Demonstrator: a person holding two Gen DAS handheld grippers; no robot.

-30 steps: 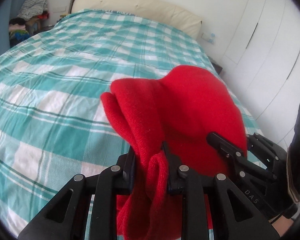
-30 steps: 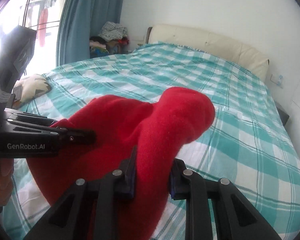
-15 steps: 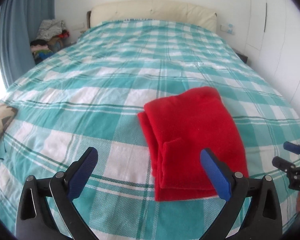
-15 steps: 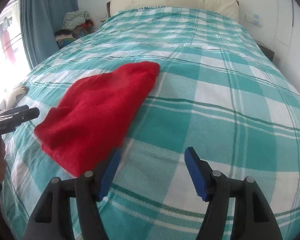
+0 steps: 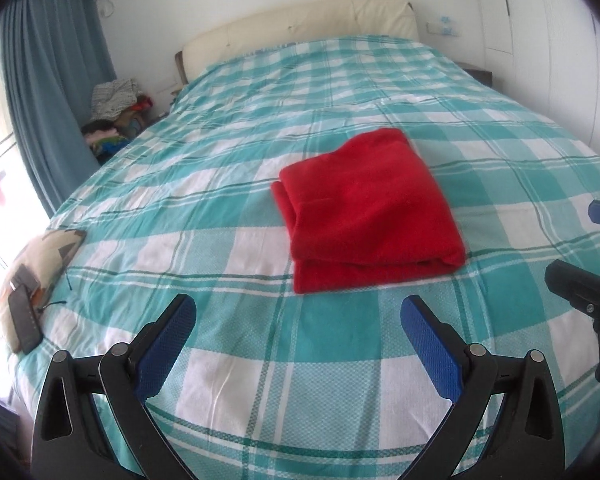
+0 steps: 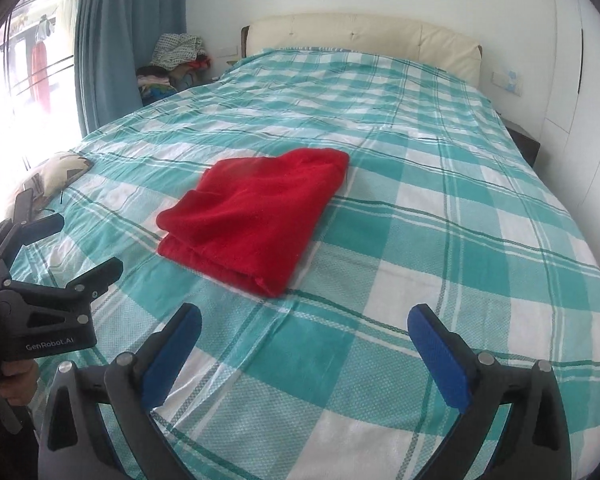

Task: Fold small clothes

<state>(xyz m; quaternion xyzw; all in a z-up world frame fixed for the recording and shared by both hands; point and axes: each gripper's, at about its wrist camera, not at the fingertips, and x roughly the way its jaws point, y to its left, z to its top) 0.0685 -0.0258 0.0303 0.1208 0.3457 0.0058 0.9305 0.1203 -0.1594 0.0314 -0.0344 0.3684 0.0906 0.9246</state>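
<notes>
A red garment [image 5: 368, 216] lies folded into a flat rectangle on the teal-and-white checked bedspread [image 5: 220, 184]; the right wrist view shows the same garment [image 6: 256, 216] near the middle of the bed. My left gripper [image 5: 298, 306] hangs open above the sheet, just short of the garment's near edge, with nothing between its blue pads. My right gripper [image 6: 306, 316] is on the garment's right, its jaws opening and empty. Each gripper shows at the edge of the other's view: the right gripper [image 5: 580, 248], and the left gripper [image 6: 91, 241] held by a hand [image 6: 8, 380].
A patterned cushion [image 5: 44, 256] with a dark flat object [image 5: 24, 320] on it lies at the bed's left edge. A pile of clothes [image 5: 116, 120] sits by the blue curtain [image 5: 48, 100]. A cream headboard [image 5: 300, 28] is at the far end, white wardrobes [image 6: 580, 80] on the right.
Both grippers were shut on the lifted red garment a second ago. They let it go, it settled folded on the bed, and both have drawn back toward the near edge.
</notes>
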